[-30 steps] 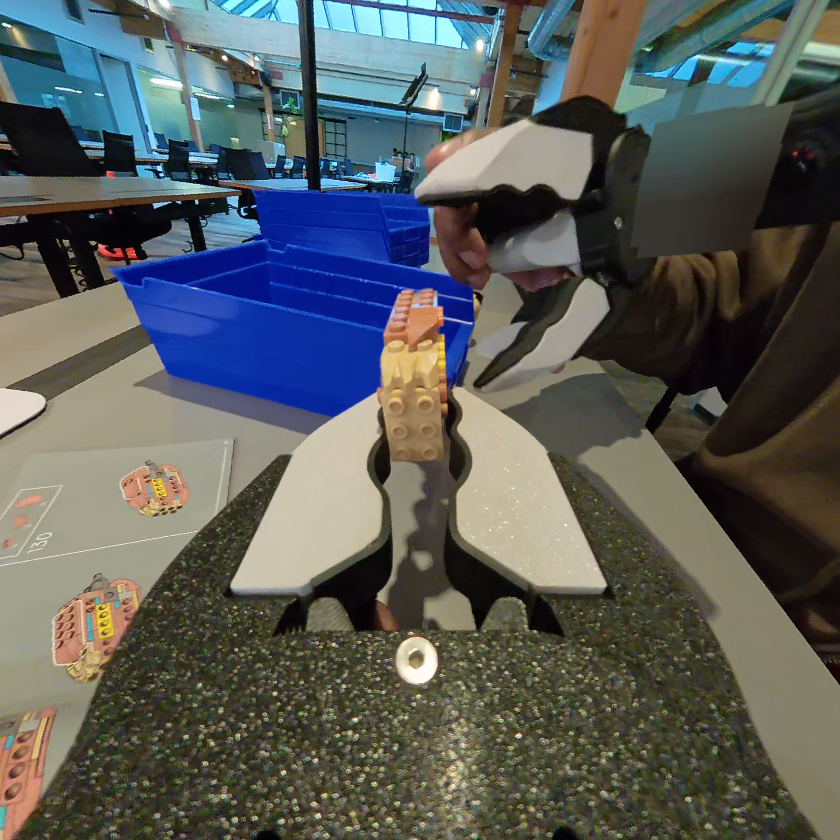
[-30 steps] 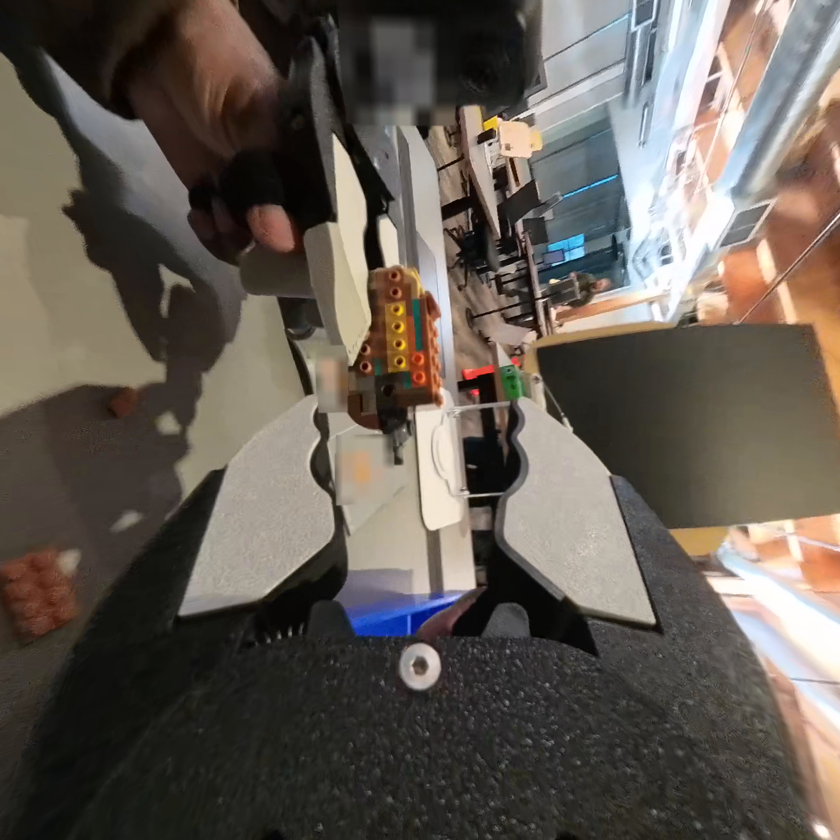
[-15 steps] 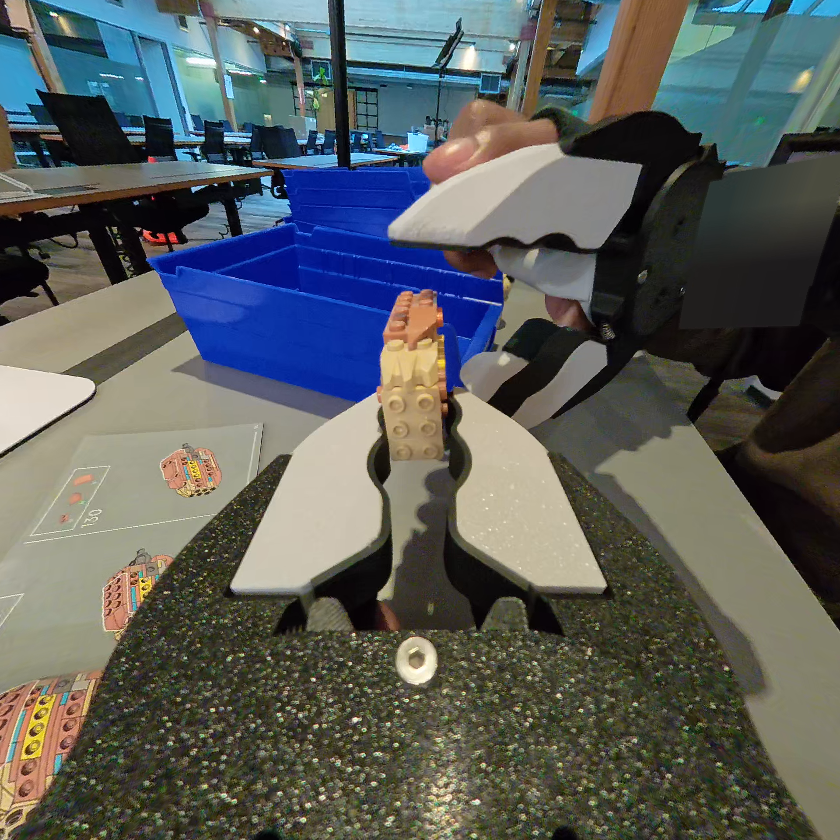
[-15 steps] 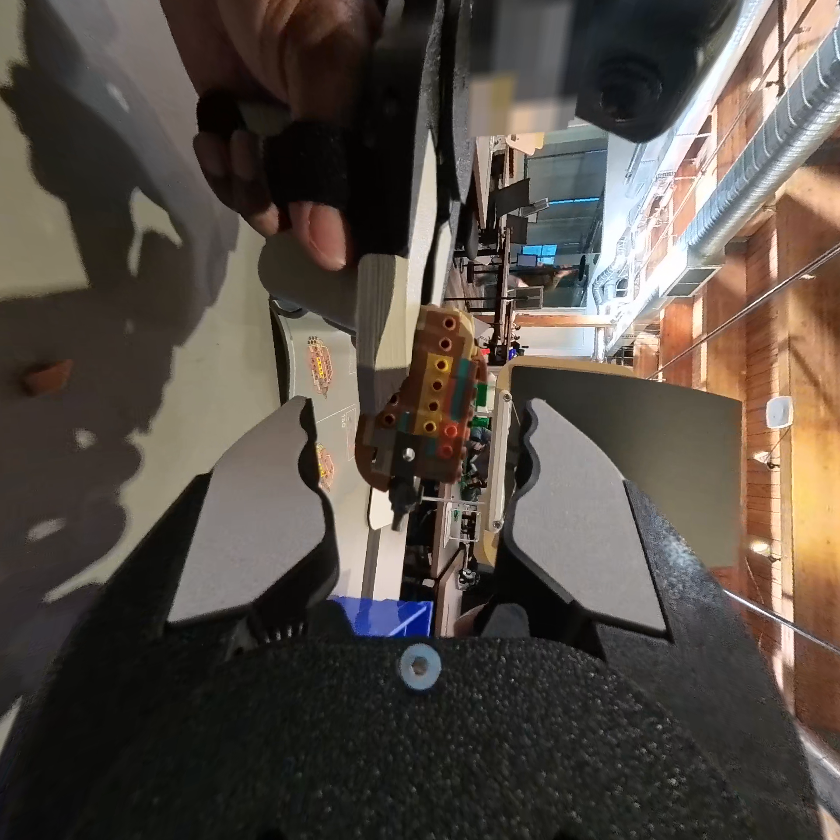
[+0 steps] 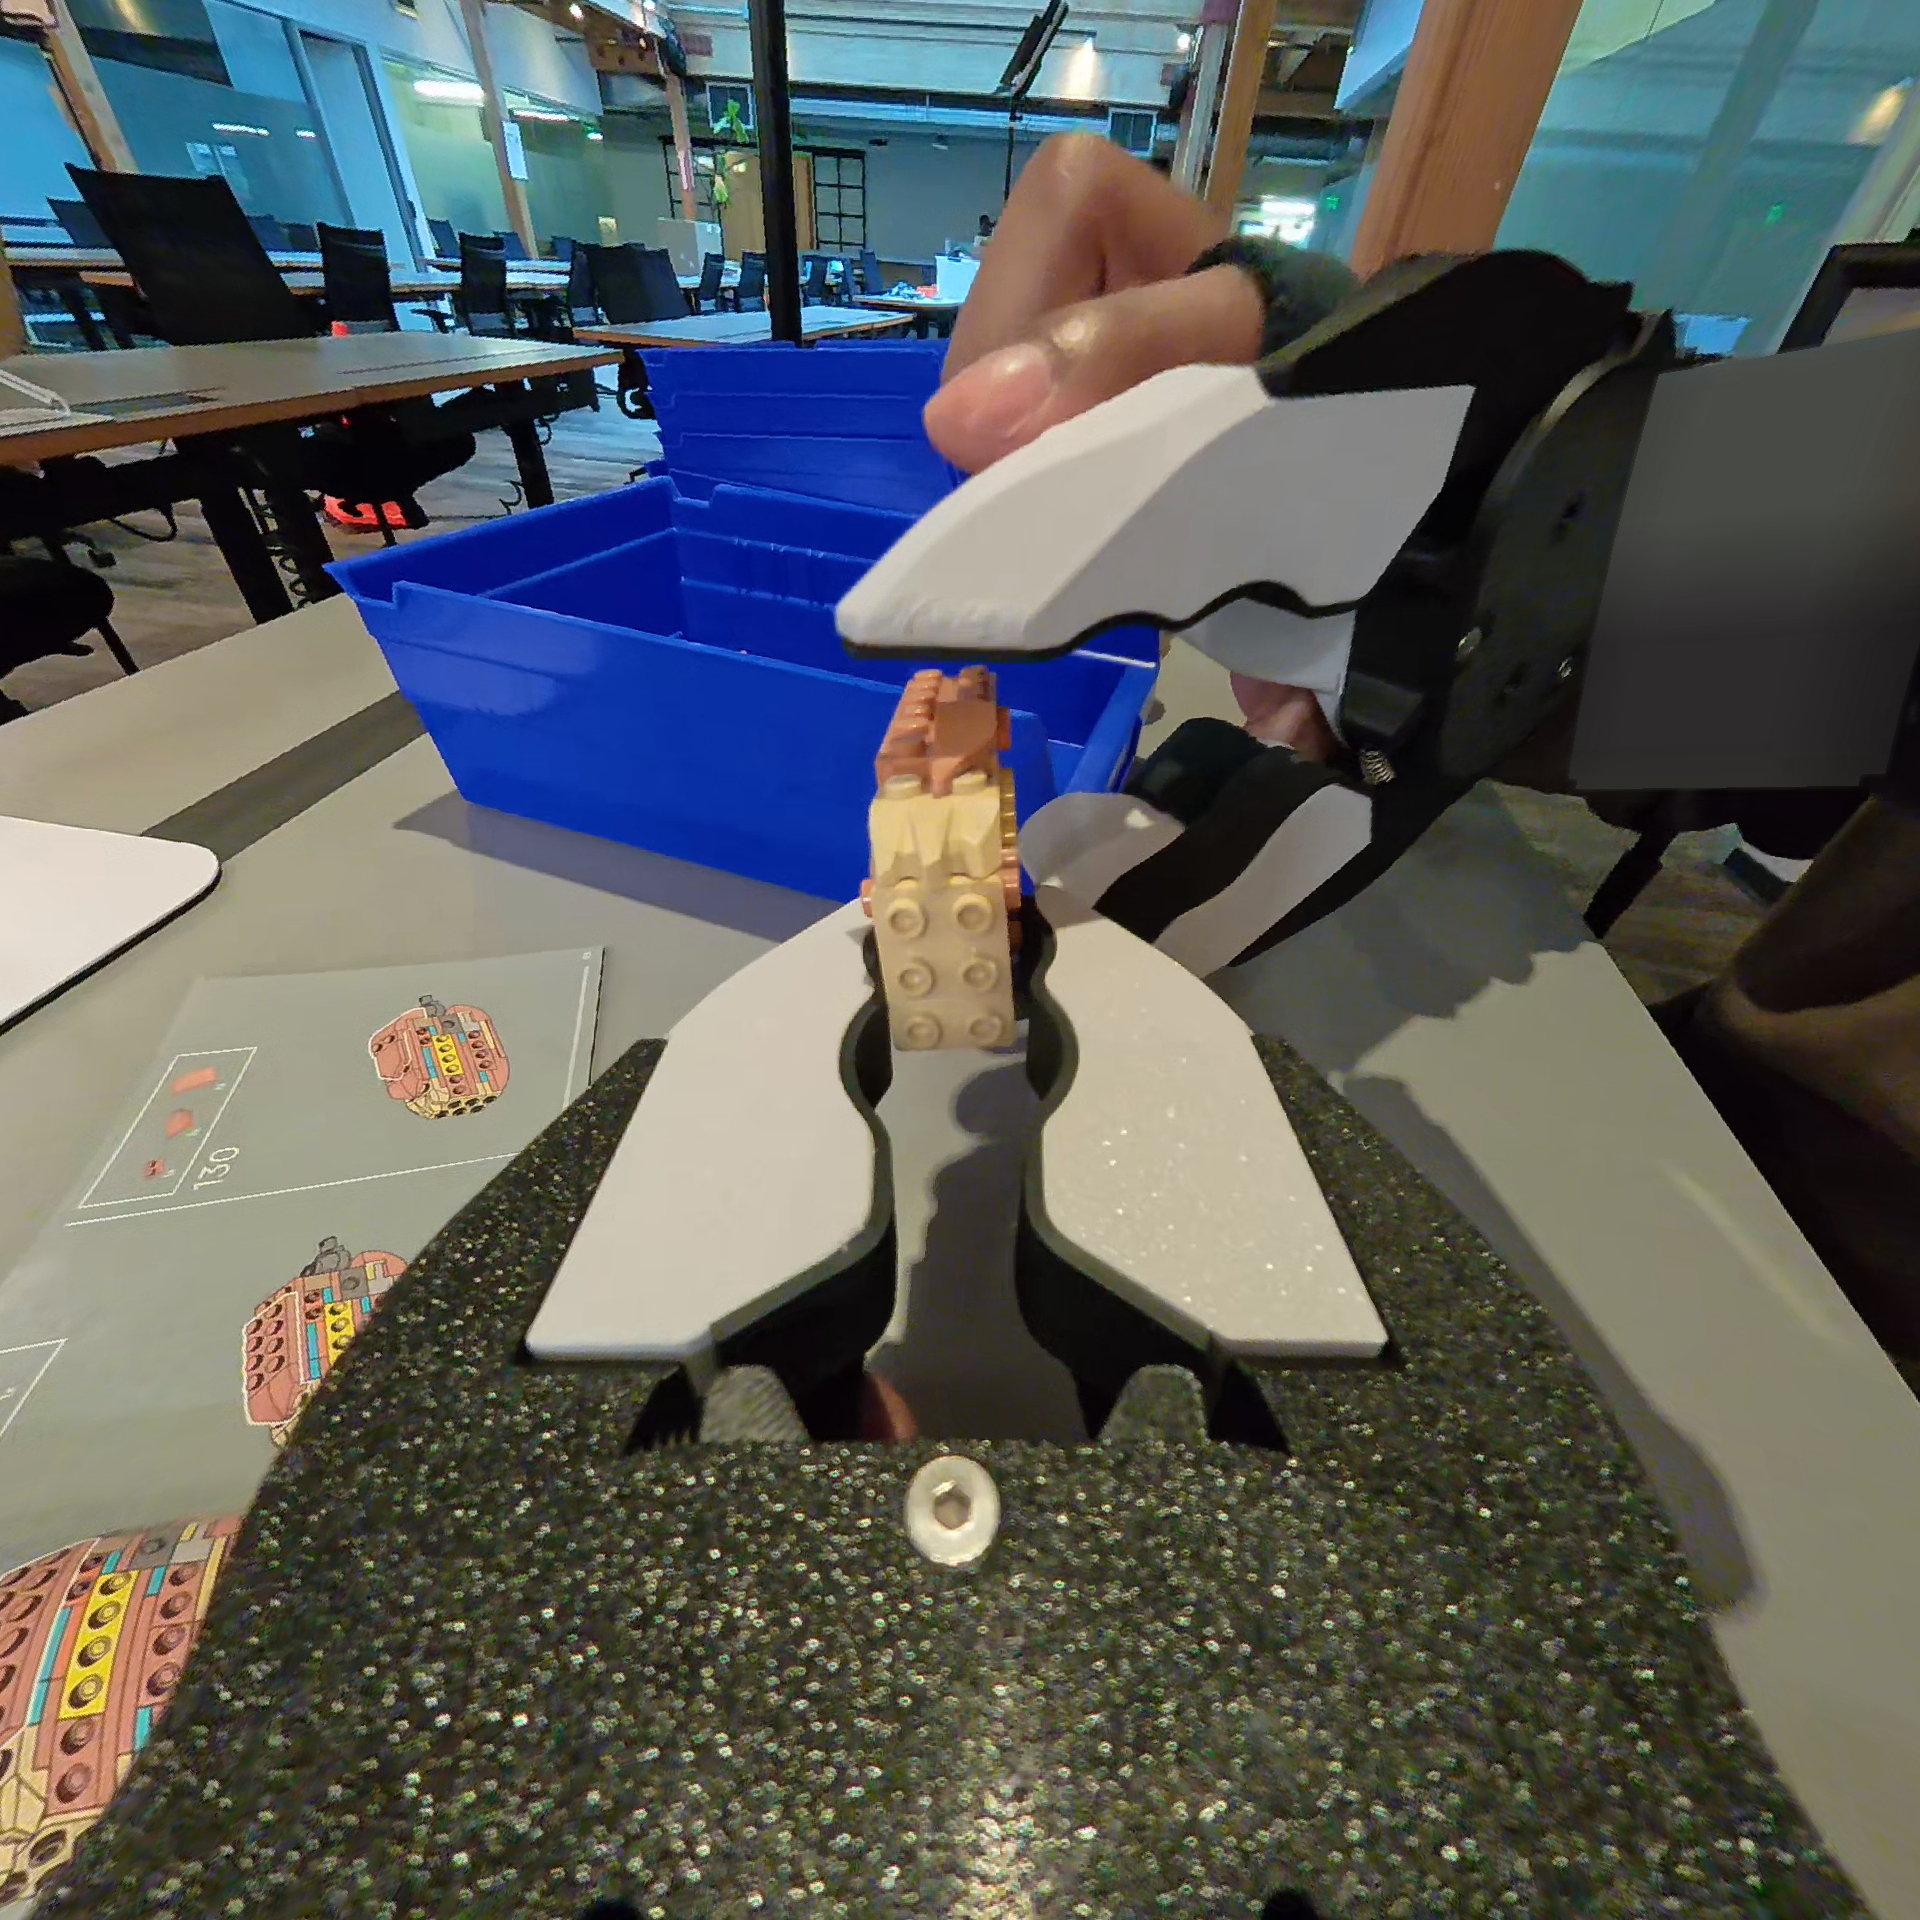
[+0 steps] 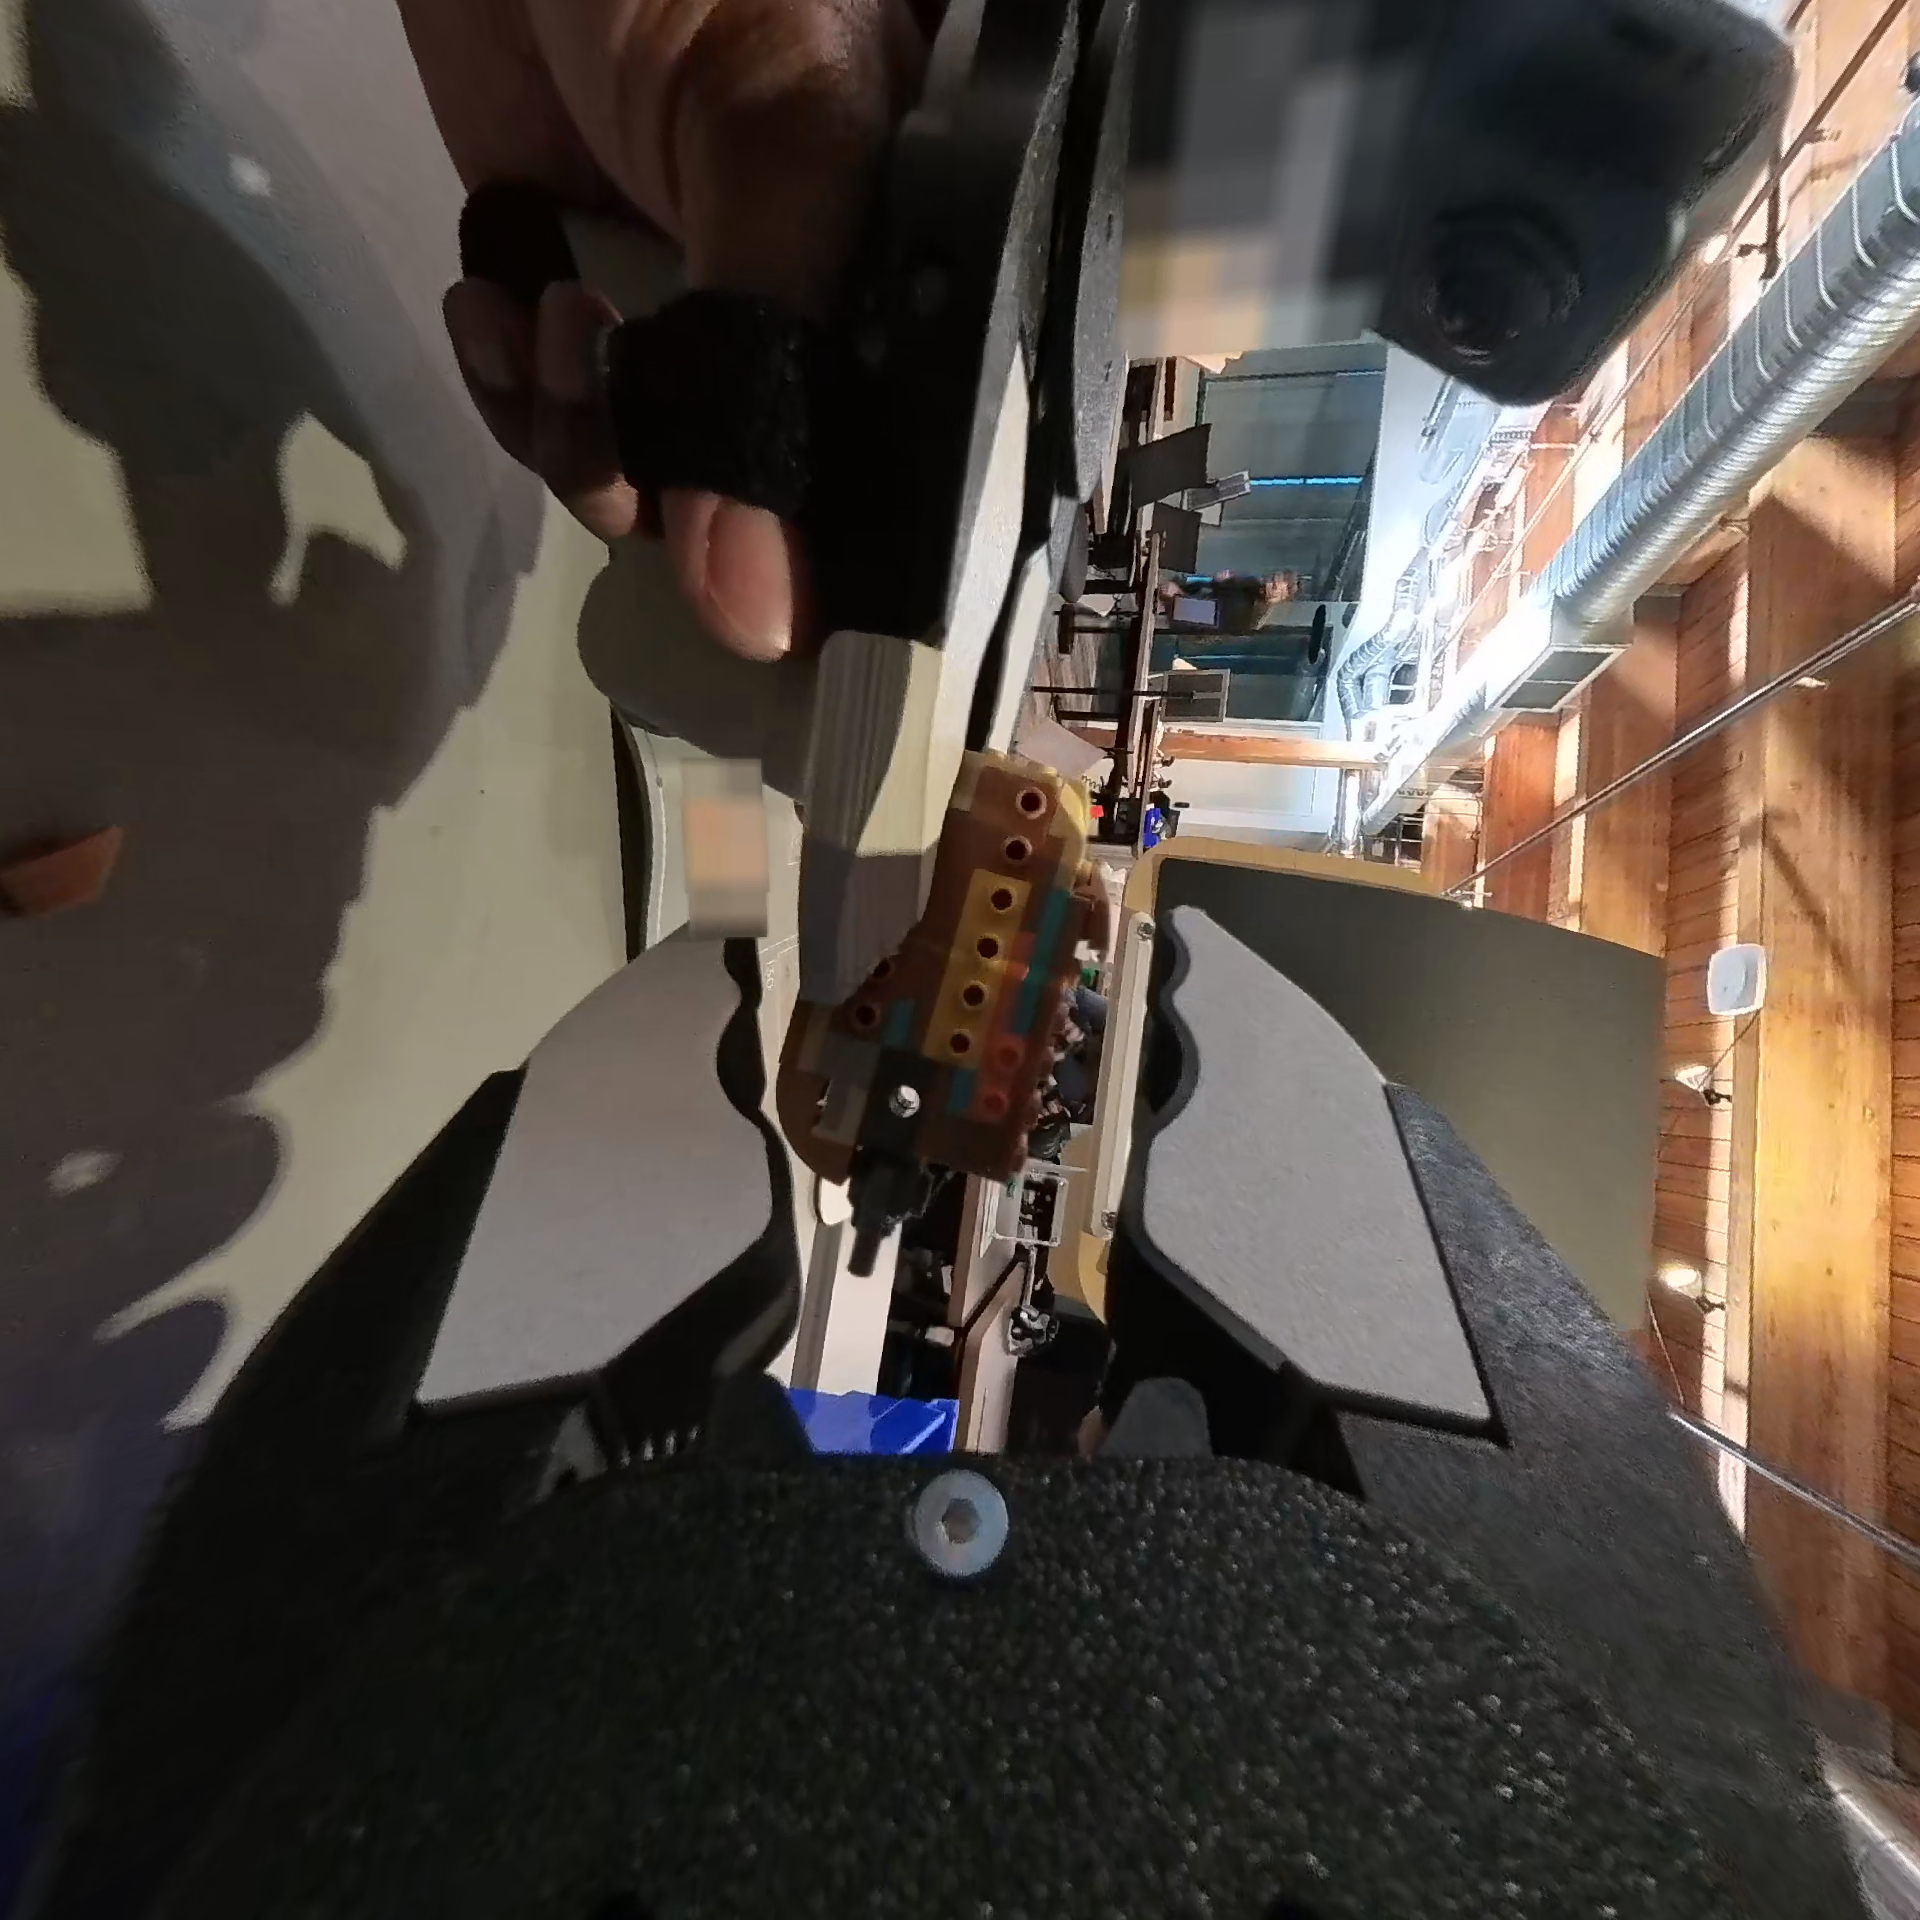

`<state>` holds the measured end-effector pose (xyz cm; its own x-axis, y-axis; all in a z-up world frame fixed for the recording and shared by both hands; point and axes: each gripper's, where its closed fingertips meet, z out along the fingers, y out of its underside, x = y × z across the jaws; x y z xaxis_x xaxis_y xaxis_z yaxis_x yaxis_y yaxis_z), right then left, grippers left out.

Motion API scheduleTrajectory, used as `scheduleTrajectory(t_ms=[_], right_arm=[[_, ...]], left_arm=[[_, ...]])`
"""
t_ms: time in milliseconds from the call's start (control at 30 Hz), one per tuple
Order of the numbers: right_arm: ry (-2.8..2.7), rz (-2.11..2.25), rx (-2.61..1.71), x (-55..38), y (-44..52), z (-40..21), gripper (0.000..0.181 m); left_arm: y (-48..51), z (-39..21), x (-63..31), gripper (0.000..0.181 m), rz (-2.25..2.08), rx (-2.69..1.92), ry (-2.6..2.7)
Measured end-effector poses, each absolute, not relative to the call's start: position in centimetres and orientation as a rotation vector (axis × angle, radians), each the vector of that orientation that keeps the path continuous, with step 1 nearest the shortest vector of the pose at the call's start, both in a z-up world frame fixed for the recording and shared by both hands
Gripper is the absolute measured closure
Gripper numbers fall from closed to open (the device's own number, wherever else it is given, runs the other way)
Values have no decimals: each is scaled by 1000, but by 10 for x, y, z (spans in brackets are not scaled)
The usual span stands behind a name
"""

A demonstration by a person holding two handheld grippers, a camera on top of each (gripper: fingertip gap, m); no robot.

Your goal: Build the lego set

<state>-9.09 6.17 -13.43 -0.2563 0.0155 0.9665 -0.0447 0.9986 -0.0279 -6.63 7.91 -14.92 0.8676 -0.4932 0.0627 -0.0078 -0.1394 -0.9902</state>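
Note:
My left gripper (image 5: 951, 935) is shut on a small lego model (image 5: 940, 883), tan below and reddish brown on top, and holds it upright above the grey table (image 5: 1507, 1143). My right gripper (image 5: 940, 732) is open and comes in from the right. Its upper finger (image 5: 1091, 540) hovers just over the model's top and its lower finger (image 5: 1143, 862) sits behind the model. In the right wrist view the model (image 6: 966, 987), with yellow, teal and orange studs, lies between my right gripper's (image 6: 951, 997) spread fingers, apart from both. A left gripper finger (image 6: 852, 758) clamps it.
Stacked blue bins (image 5: 644, 707) stand on the table behind the model. A printed instruction sheet (image 5: 312, 1122) lies at the left, with a white board (image 5: 83, 914) beyond it. A loose brown brick (image 6: 57, 868) lies on the table in the right wrist view. Left and right tips are no more than a few centimetres apart.
My right gripper has moved in, open, from behind the model until its fingers straddle it. My left gripper has kept its hold on the model.

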Motion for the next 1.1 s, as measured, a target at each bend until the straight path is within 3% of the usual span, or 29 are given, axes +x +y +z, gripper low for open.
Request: scheduleTrajectory(t_ms=[333, 1100], right_arm=[[-1814, 43, 23, -93, 63, -134, 124], [-1913, 76, 29, -90, 60, -138, 126]], left_arm=[[79, -148, -67, 159, -435, -1665, 391], [75, -151, -61, 160, -461, -1744, 416]])
